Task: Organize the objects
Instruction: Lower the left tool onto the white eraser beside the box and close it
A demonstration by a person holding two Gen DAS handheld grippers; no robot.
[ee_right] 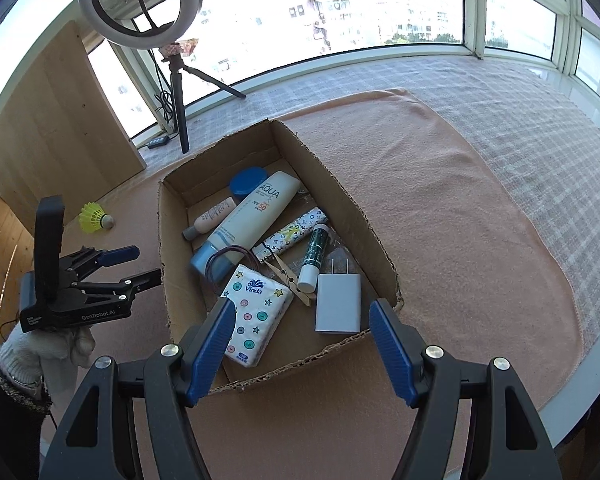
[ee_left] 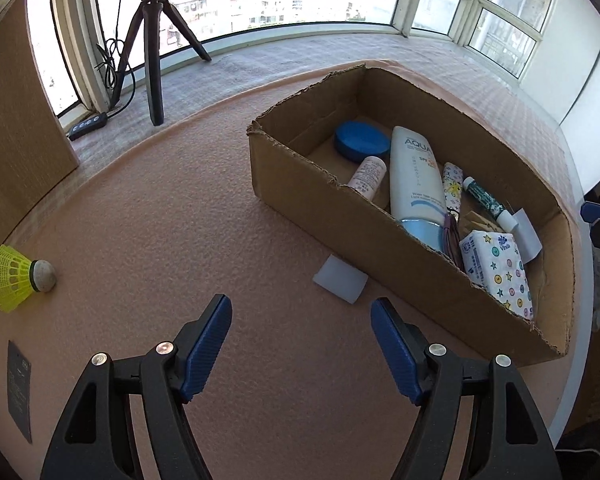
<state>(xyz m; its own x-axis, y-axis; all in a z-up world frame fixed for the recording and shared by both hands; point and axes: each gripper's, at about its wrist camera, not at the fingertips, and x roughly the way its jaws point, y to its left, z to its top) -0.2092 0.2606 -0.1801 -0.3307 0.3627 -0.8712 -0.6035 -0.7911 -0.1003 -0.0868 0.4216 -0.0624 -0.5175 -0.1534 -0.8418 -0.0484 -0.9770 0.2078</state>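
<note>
two grippers are hanging over the peach felt mat (ee_right: 440,200), both spread wide and gripping nothing: the left gripper (ee_left: 301,320) is pointing at bare mat beside the open brown cardboard box (ee_right: 172,280), while the right gripper (ee_right: 302,322) is hovering above that box's white tissue pack (ee_right: 256,312); a yellow plastic shuttlecock (ee_left: 14,280) is lying well apart

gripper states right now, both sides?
Left gripper: jaws open, nothing between them, over the pink cloth beside the cardboard box.
Right gripper: jaws open, nothing held, above the box's near end.
</note>
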